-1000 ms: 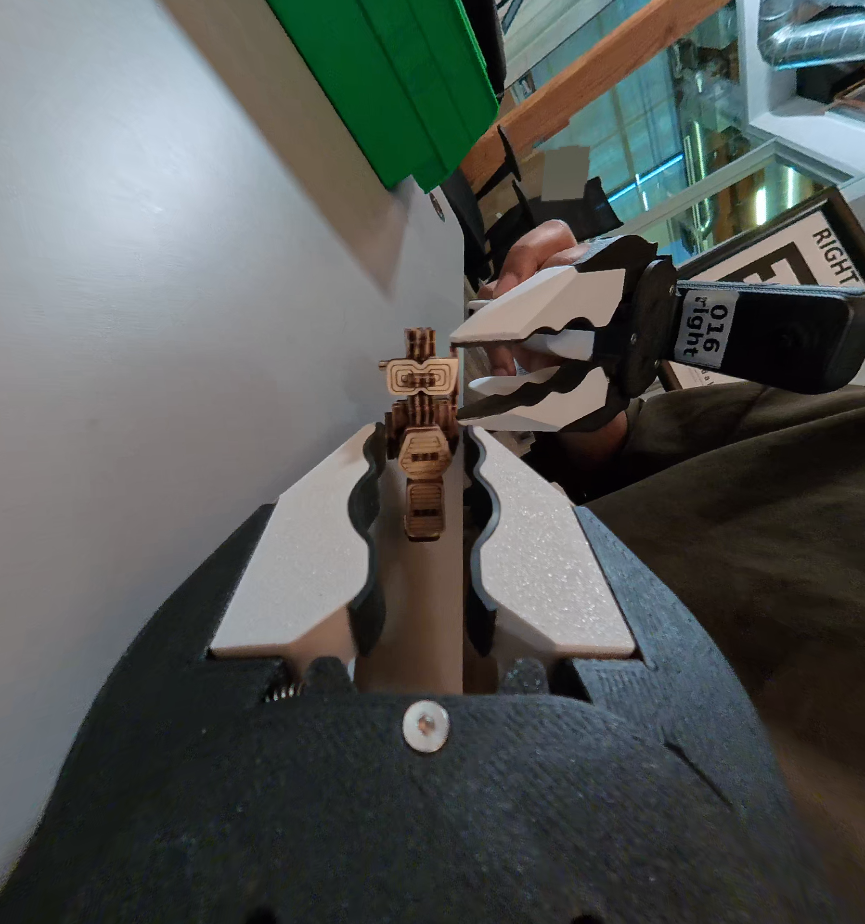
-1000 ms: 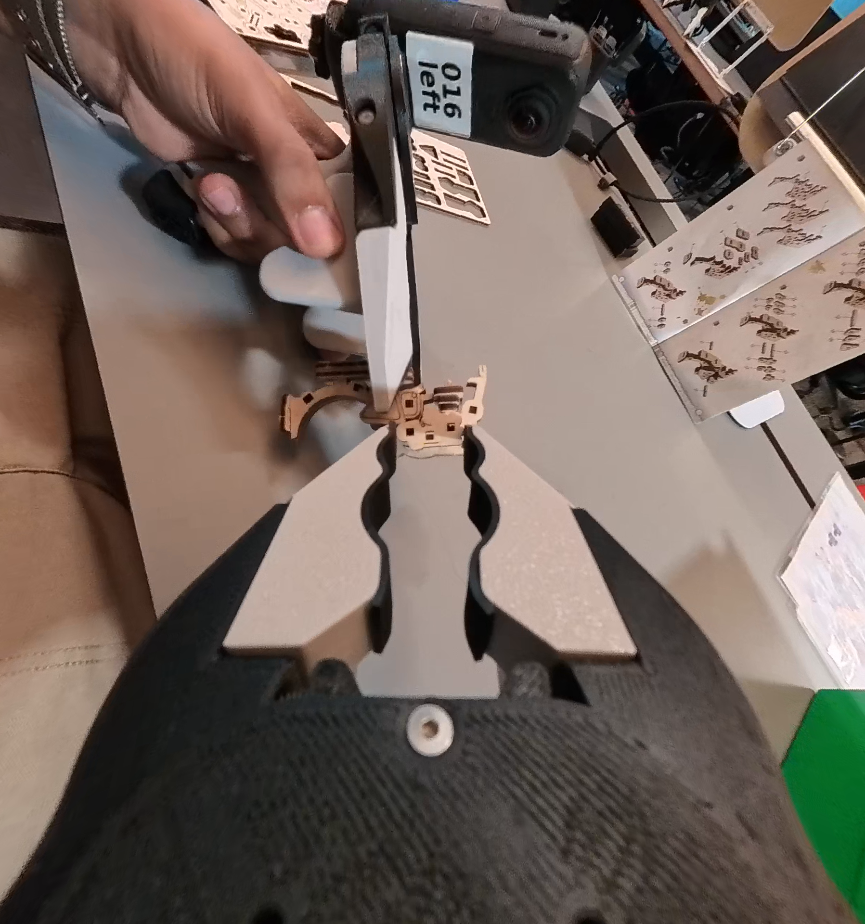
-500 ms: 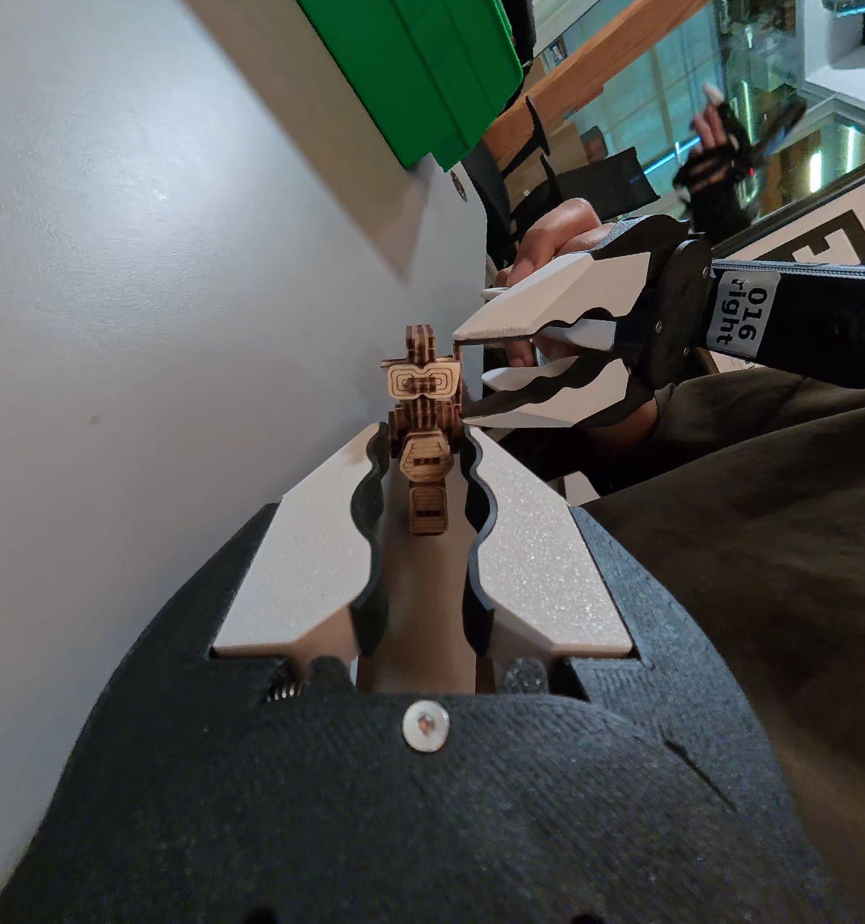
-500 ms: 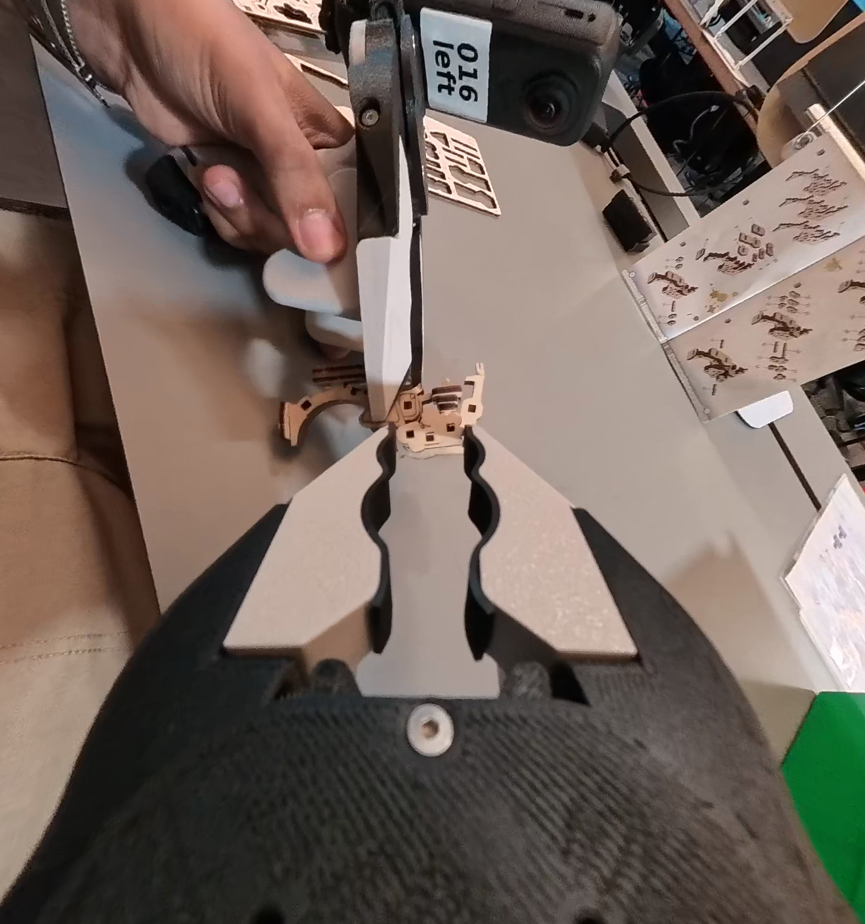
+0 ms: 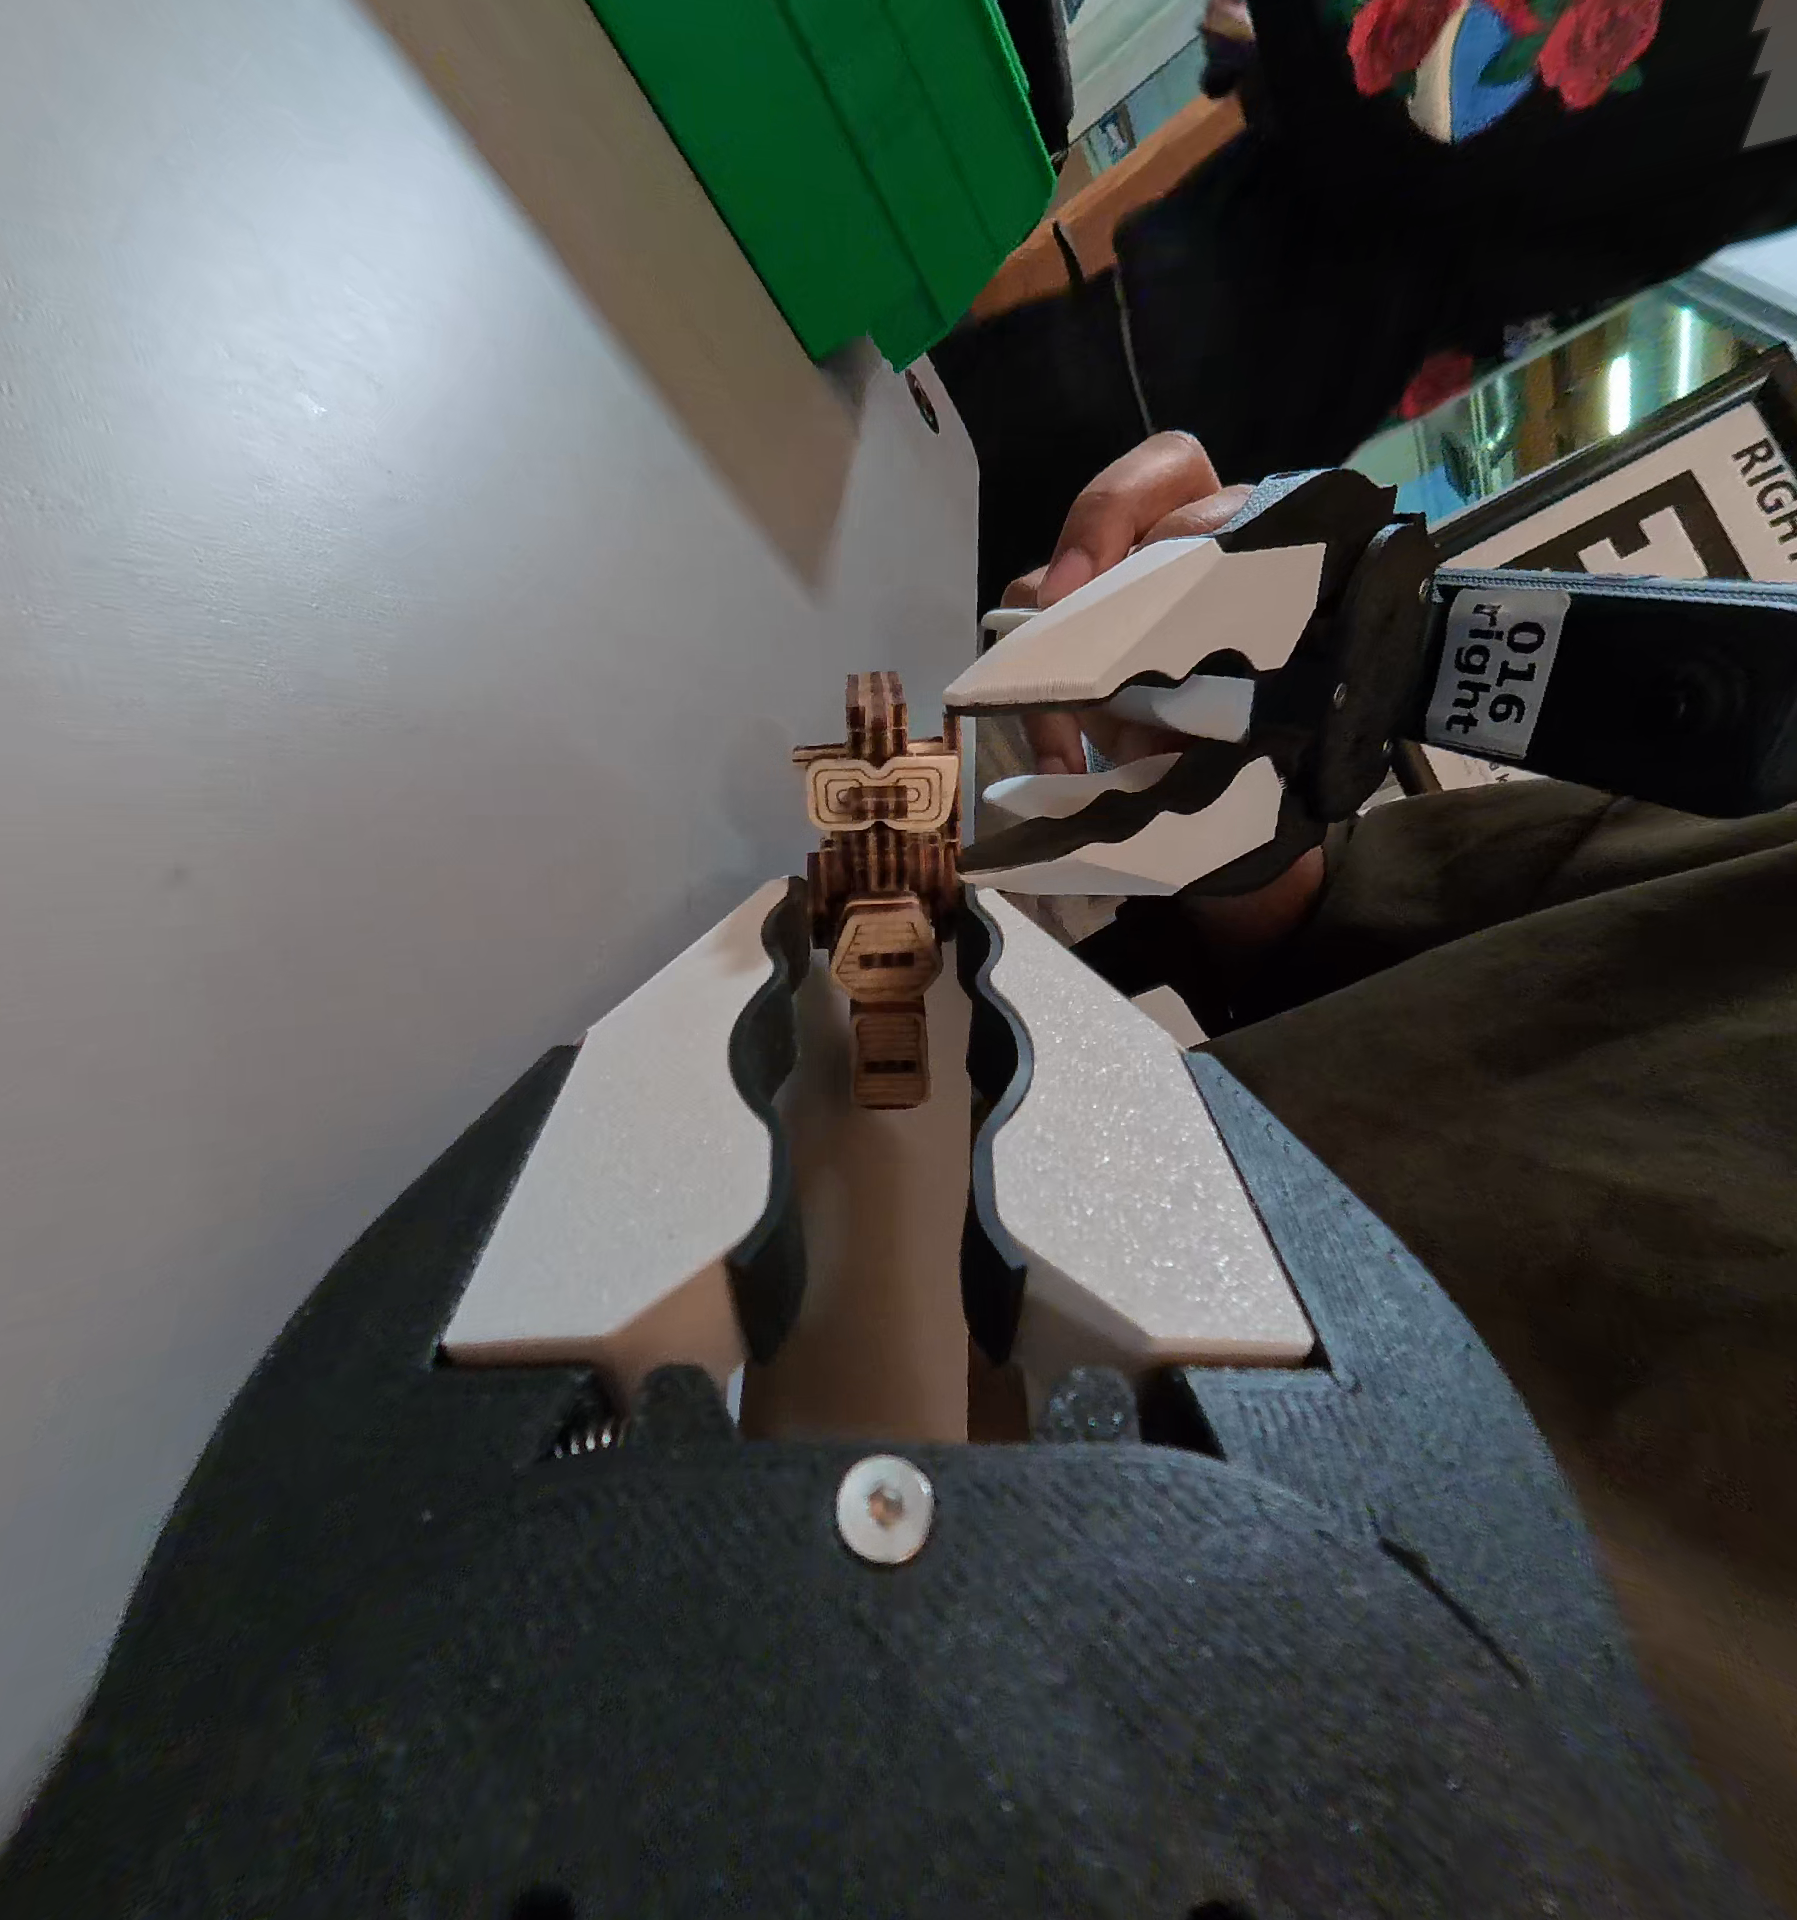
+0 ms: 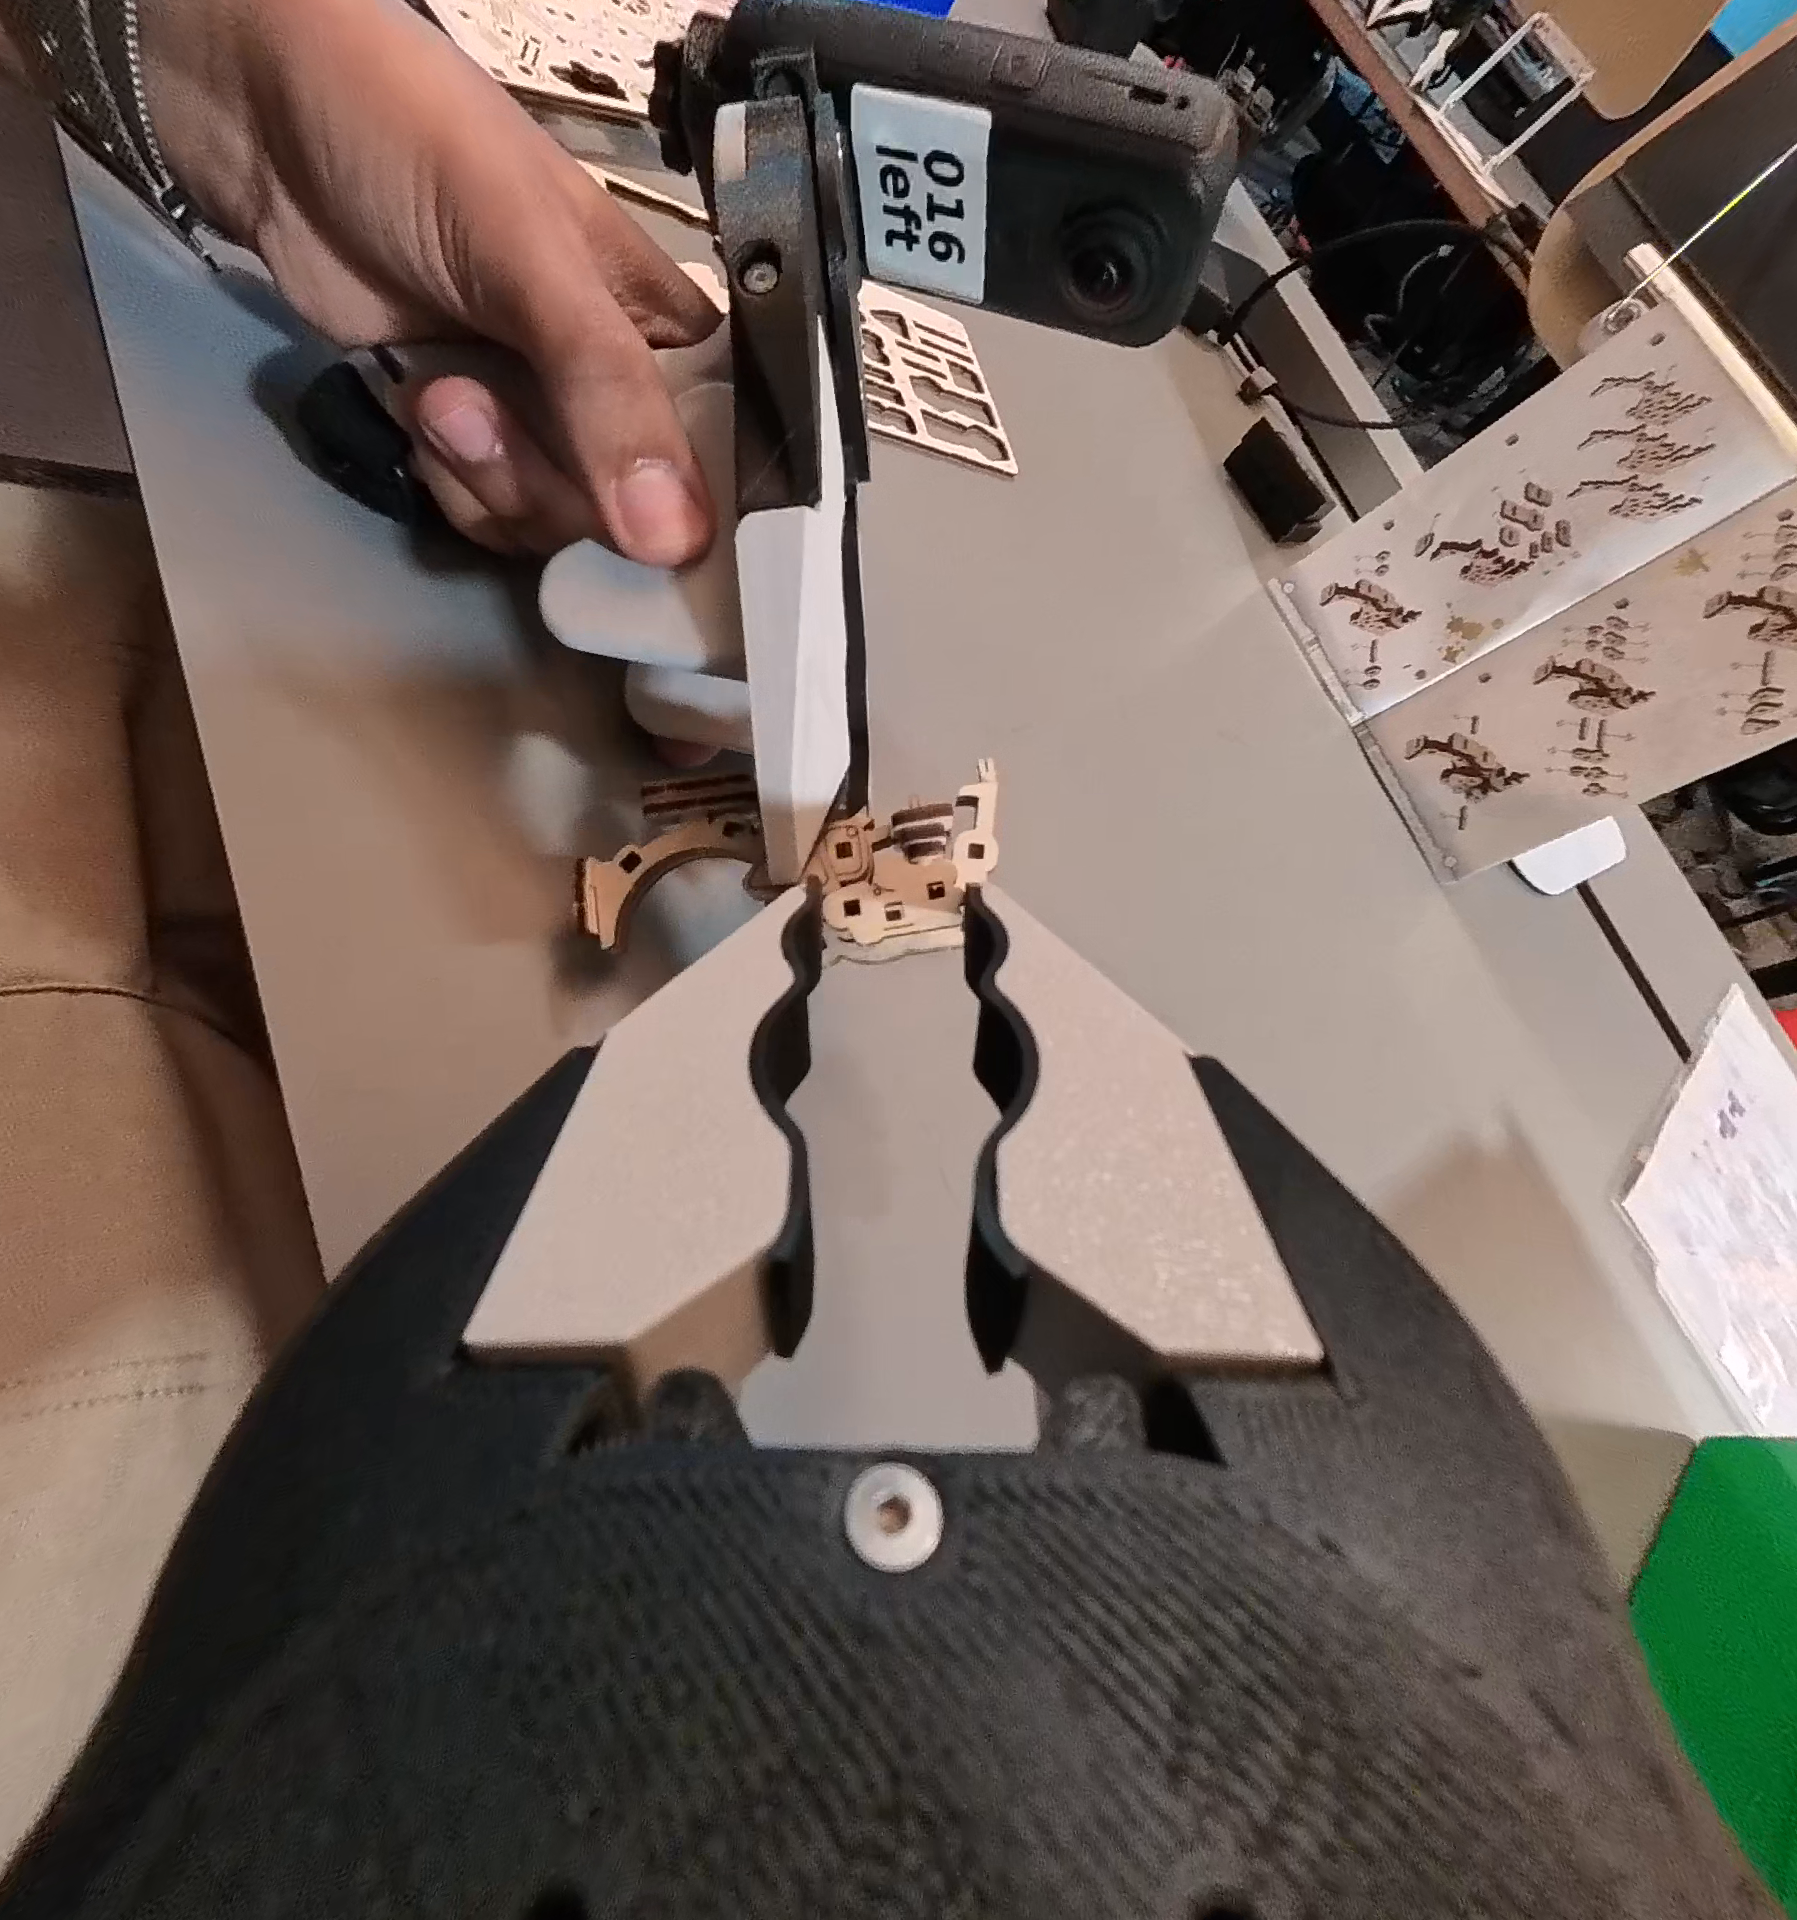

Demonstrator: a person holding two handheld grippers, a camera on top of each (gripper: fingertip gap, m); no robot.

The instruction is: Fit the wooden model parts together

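Observation:
A small layered wooden model (image 5: 878, 831) sits between the tips of my left gripper (image 5: 881, 914), which is shut on it. My right gripper (image 5: 961, 784) comes in from the right, its two tips against the model's right side. In the right wrist view, my right gripper (image 6: 892, 914) is shut on a flat pale wooden part with square holes (image 6: 899, 899), held against the model. The left gripper's finger (image 6: 800, 675) comes down from above onto the same spot. A hand (image 6: 478, 270) holds the left gripper.
A loose curved wooden piece (image 6: 619, 883) lies on the grey table (image 6: 1133, 831) just left of the grippers. A punched wooden parts sheet (image 6: 935, 416) lies farther back. Picture instruction sheets (image 6: 1600, 644) stand at the right. A green box (image 6: 1756, 1662) is at the near right. Left and right tips are no more than a few centimetres apart.
Both grippers keep their hold on the model. The pair has shifted only slightly, and the right gripper stays pressed against the model's side.

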